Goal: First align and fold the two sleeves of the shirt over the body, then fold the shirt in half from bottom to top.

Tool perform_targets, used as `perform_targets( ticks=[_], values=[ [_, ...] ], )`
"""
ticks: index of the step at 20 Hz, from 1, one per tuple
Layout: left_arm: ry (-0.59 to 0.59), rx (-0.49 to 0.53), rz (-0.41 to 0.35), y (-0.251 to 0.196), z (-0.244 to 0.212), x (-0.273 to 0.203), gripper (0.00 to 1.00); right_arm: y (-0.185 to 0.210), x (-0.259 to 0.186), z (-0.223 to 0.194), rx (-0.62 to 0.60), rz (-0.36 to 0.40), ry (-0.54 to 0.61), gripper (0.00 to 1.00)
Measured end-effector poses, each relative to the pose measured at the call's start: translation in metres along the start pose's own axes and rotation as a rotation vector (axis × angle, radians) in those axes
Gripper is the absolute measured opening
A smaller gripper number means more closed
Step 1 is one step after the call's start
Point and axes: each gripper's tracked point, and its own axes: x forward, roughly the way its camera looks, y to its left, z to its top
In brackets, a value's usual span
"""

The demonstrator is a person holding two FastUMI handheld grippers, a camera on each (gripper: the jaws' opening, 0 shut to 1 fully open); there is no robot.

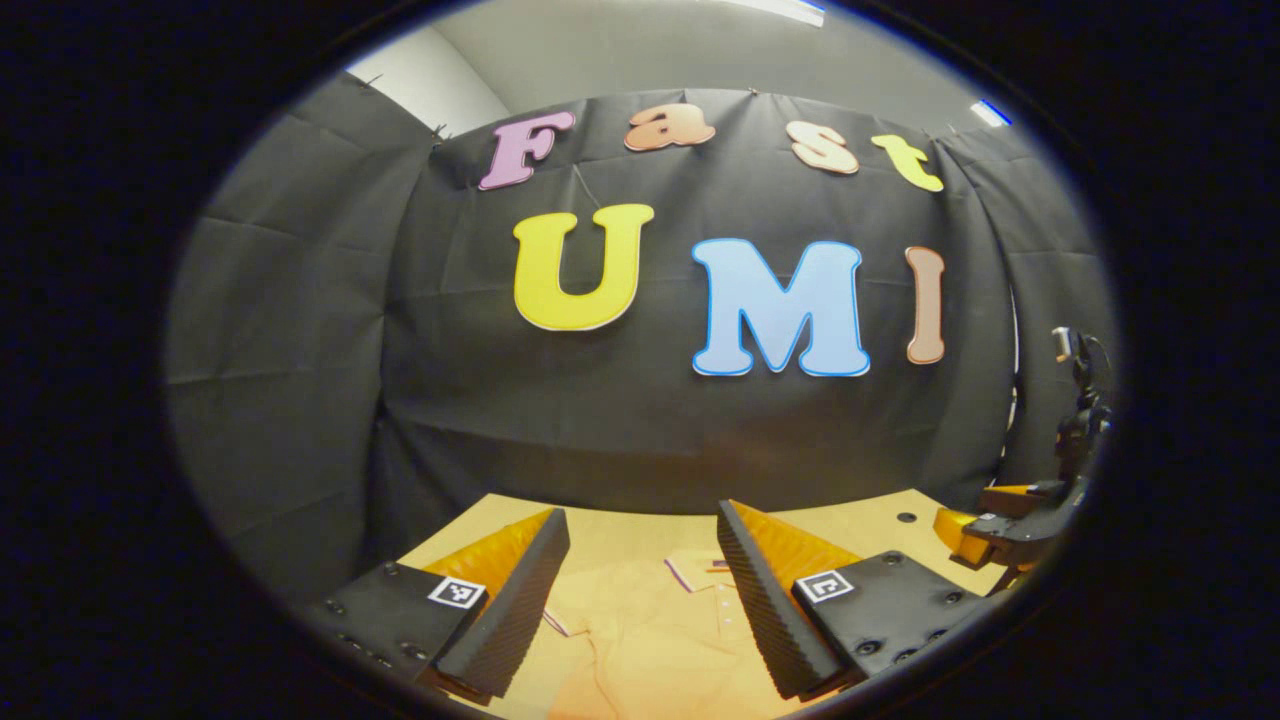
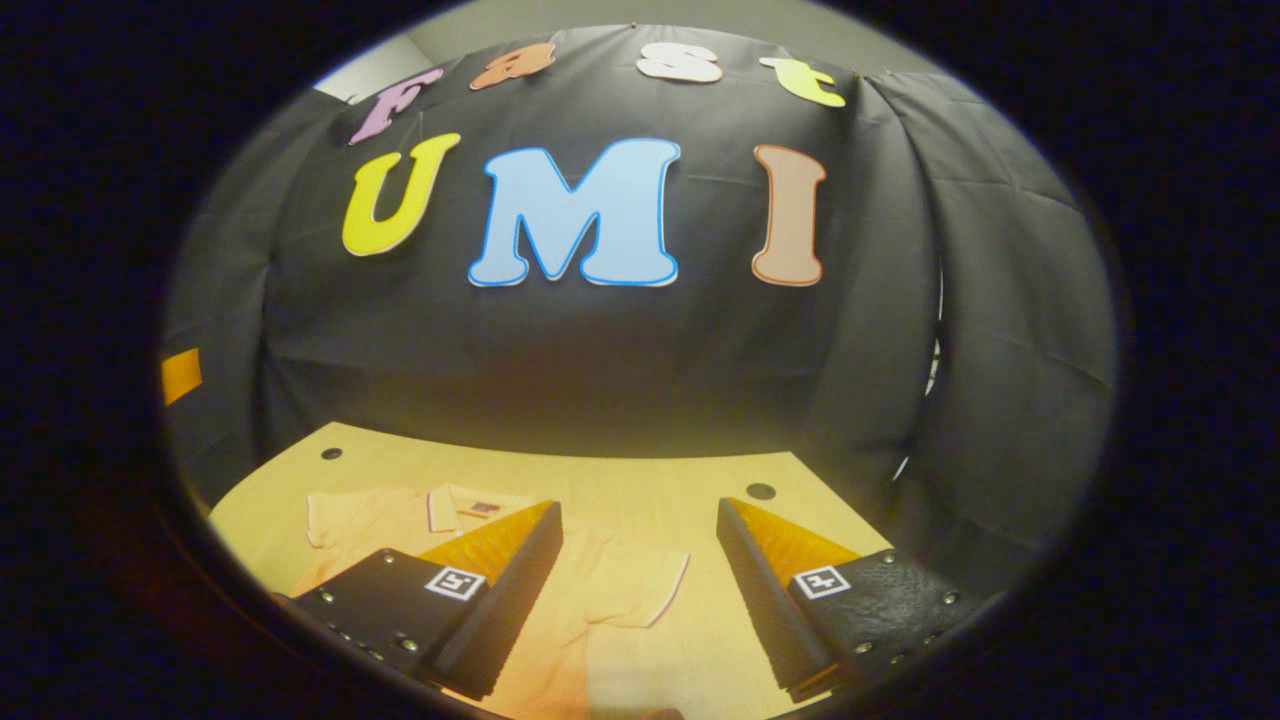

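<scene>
A pale orange short-sleeved polo shirt (image 1: 650,640) lies flat on the wooden table (image 1: 620,530), collar toward the far wall. My left gripper (image 1: 640,590) hangs open above the shirt's chest, just short of the collar (image 1: 700,575), with nothing between its fingers. In the right gripper view the shirt (image 2: 590,600) spreads from the left, and one sleeve (image 2: 640,590) sticks out toward the middle. My right gripper (image 2: 640,575) stands open over that sleeve. The other gripper (image 1: 1010,525) shows at the right edge of the left gripper view.
The table (image 2: 620,480) runs back to the black cloth wall on all sides. Small dark holes (image 2: 760,491) mark the tabletop near its far corners. Bare wood lies to the right of the shirt in the right gripper view.
</scene>
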Motion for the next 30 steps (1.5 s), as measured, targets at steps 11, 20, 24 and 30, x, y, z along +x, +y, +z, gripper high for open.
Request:
perform_targets(
  ticks=[11,20,24,30],
  values=[
    [0.021,0.003,0.026,0.015,-0.012,-0.001,0.97,-0.007,0.075,-0.069,0.039,-0.024,0.203,0.96],
    [0.039,-0.005,0.06,0.026,-0.019,-0.005,0.98,-0.005,0.113,-0.116,0.048,-0.033,0.335,0.96],
    [0.042,-0.008,0.072,0.028,-0.024,-0.008,0.97,-0.008,0.124,-0.132,0.058,-0.048,0.377,0.97],
    [0.067,-0.013,0.08,0.027,-0.03,-0.008,0.97,-0.014,0.14,-0.157,0.085,-0.063,0.468,0.96]
  ],
)
